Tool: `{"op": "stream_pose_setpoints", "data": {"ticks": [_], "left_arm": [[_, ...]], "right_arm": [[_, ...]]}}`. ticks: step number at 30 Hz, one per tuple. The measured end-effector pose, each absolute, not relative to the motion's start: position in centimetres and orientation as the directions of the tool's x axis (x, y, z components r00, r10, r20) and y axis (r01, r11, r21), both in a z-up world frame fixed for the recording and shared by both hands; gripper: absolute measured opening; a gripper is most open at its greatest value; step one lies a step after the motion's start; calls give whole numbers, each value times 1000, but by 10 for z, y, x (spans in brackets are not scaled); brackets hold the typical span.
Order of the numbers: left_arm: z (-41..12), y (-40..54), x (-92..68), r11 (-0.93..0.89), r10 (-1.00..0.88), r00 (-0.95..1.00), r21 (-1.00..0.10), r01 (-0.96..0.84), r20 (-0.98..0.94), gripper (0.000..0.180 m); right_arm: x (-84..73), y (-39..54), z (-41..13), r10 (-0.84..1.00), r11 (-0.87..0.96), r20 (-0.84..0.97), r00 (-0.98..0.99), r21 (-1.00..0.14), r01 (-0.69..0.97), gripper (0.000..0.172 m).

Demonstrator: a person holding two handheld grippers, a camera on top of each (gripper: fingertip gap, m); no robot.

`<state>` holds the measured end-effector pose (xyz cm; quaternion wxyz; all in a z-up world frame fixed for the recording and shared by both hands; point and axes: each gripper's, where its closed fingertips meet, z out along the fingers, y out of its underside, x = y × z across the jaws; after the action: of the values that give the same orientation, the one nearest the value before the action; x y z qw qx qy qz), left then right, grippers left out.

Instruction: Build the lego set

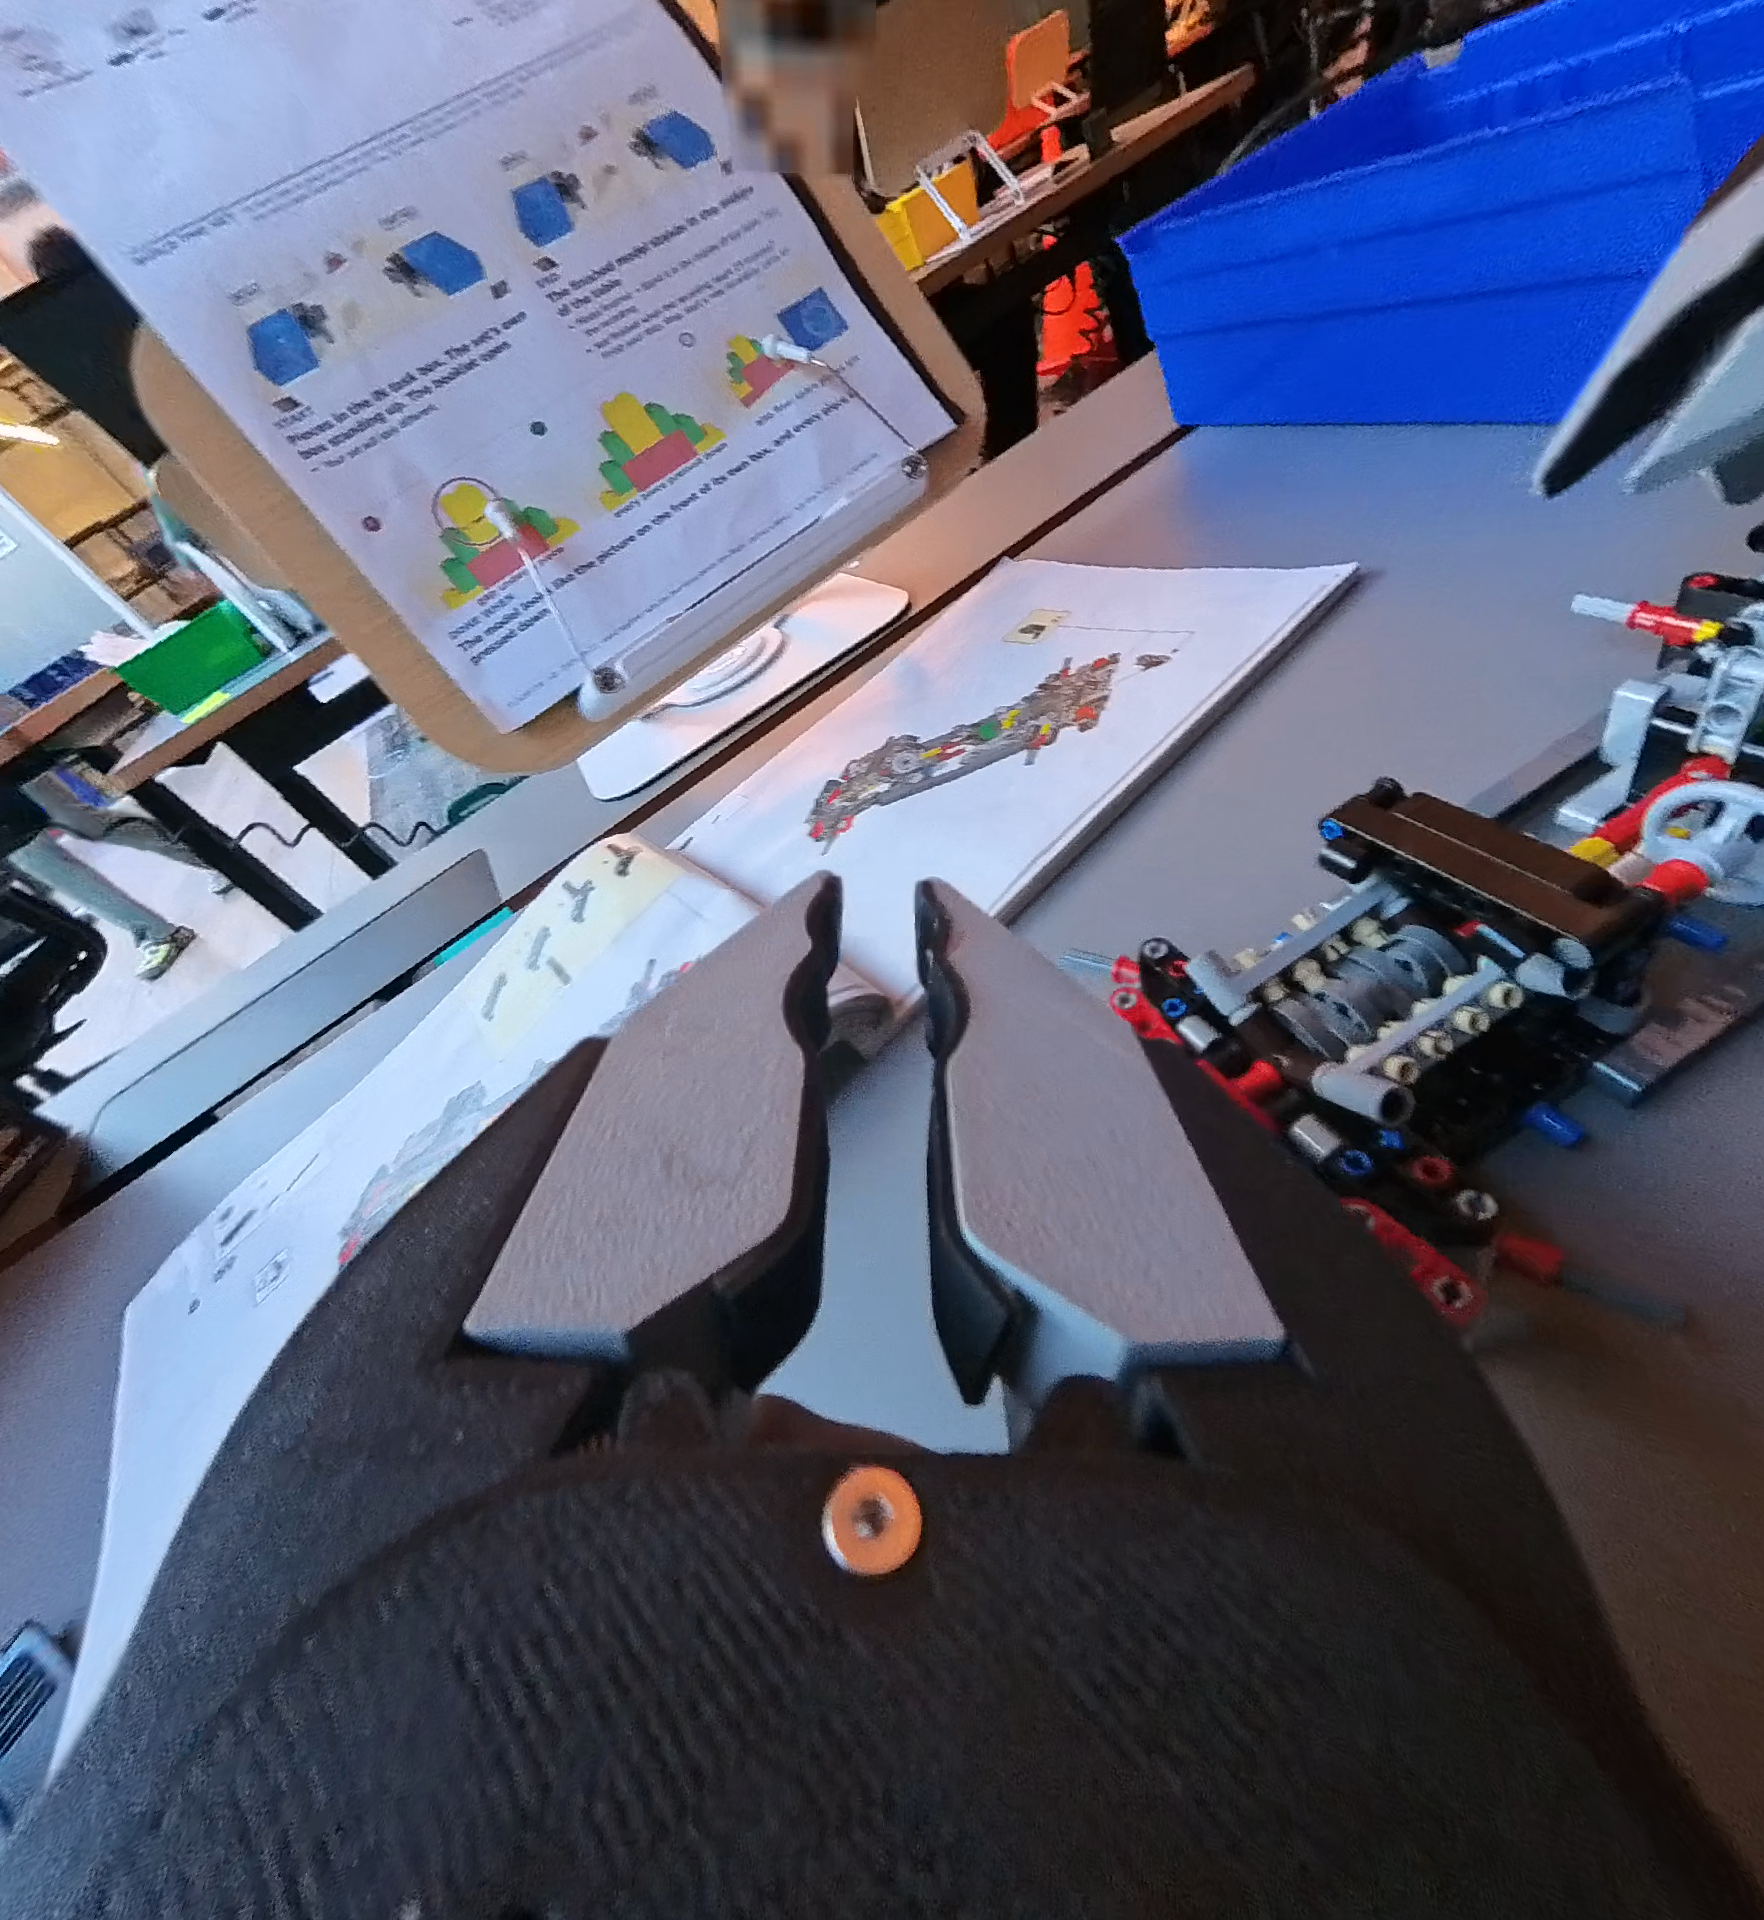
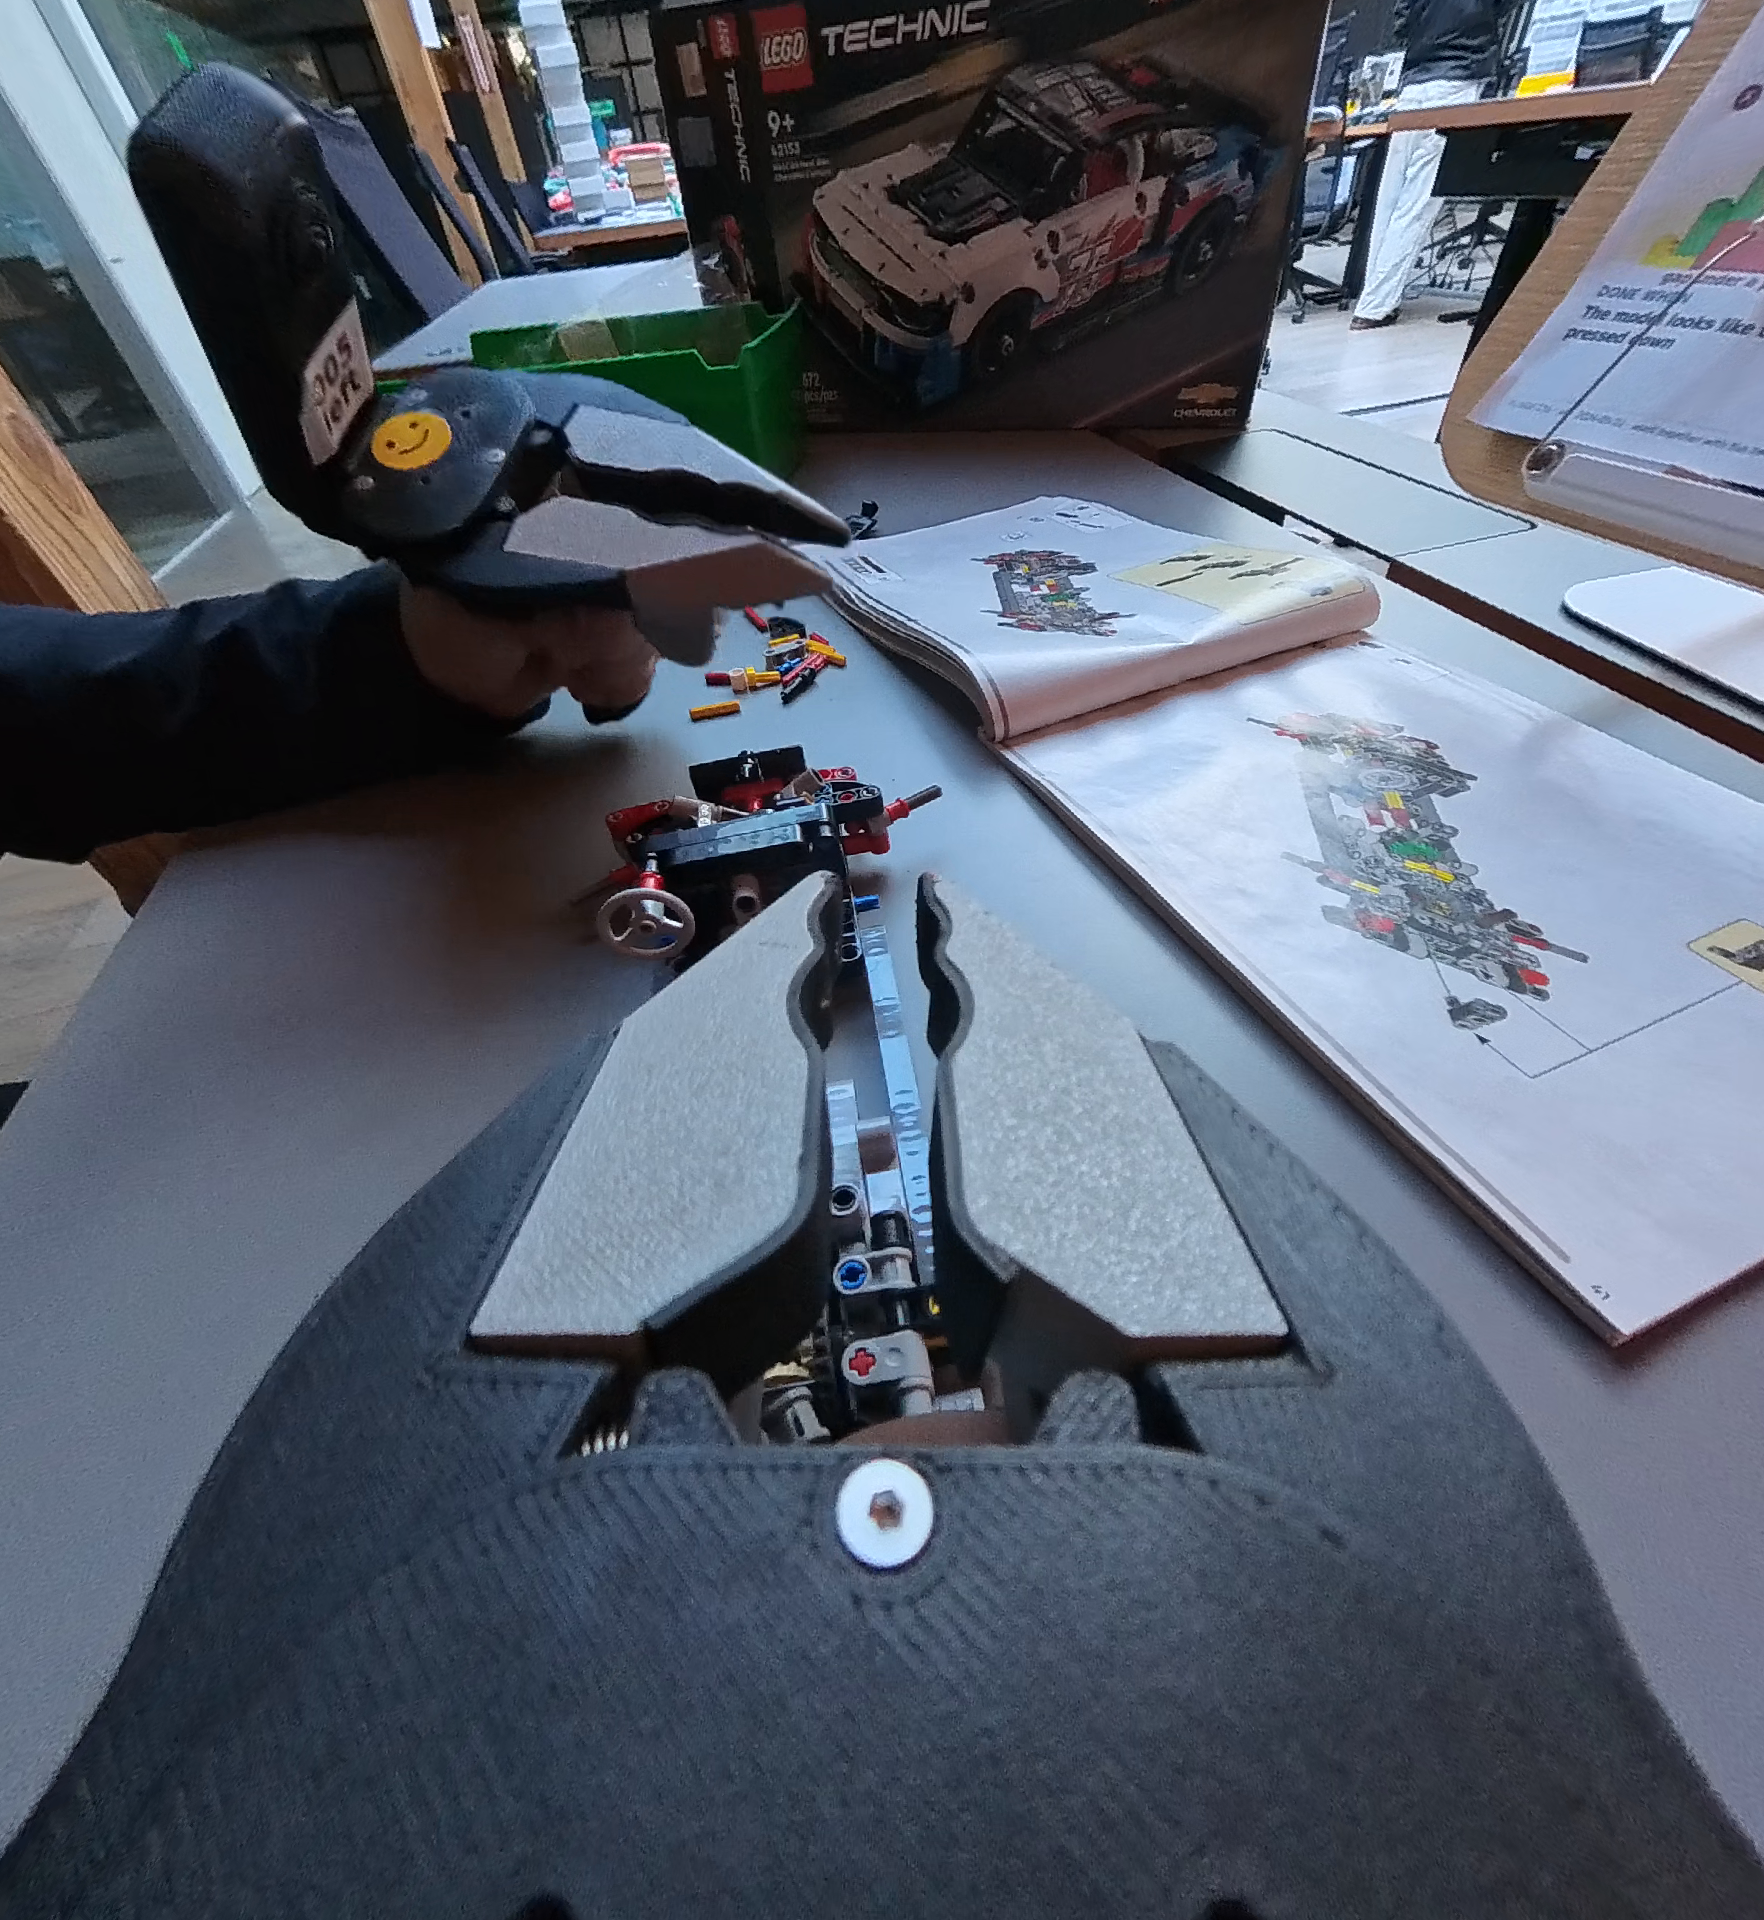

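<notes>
The left gripper [image 1: 878, 904] is held above the grey tabletop [image 1: 1377, 540], its black wavy-edged fingers [image 1: 816, 935] set a narrow gap apart with nothing between them, only the white open instruction booklet [image 1: 1065, 727] and bare table seen through the slot. The booklet's near edge is passed just under the fingertips, and its far corner is laid close to the white flat foot of a stand [image 1: 753, 665] carrying a printed instruction sheet [image 1: 545, 312]. To the right, the partly built black, red and grey brick car chassis [image 1: 1429, 997] is seen near the fingers but apart from them, with clear table between chassis and booklet. A blue plastic bin [image 1: 1429, 260] is stood at the far table edge. The right gripper [image 2: 878, 904] is poised over the same chassis [image 2: 753, 821]; a long light-grey studded beam [image 2: 893, 1039] of it runs through the slot between the fingers [image 2: 945, 966], but whether the pads press on it cannot be told. A scatter of small coloured pins [image 2: 784, 665] lies beyond, near the gloved hand [image 2: 525, 655] carrying the left gripper, with open table towards the near left edge.
</notes>
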<state>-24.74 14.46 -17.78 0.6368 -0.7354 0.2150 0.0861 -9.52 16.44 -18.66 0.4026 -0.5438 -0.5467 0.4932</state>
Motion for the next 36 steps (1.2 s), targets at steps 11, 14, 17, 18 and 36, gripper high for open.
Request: {"op": "stream_pose_setpoints", "data": {"ticks": [11,14,17,18,36], "left_arm": [[-159,113,-292,-129,-94,927,-918,-374,-364,13],[-159,98,-301,-154,-96,942,-930,-334,-322,15],[-163,81,-303,-201,-153,956,-939,-279,-251,20],[-163,75,-302,-211,-181,956,-940,-267,-230,22],[-210,68,-228,-438,-586,799,-881,-176,132,45]], "right_arm": [[-95,160,-190,992,-51,-75,-101,-974,221,11],[-92,159,-191,994,-18,-44,-101,-970,244,11],[-87,151,-183,989,-14,-50,-139,-969,245,13],[-85,147,-178,986,-15,-53,-156,-971,238,14],[-61,127,-186,953,-25,-132,-272,-931,364,49]]}}
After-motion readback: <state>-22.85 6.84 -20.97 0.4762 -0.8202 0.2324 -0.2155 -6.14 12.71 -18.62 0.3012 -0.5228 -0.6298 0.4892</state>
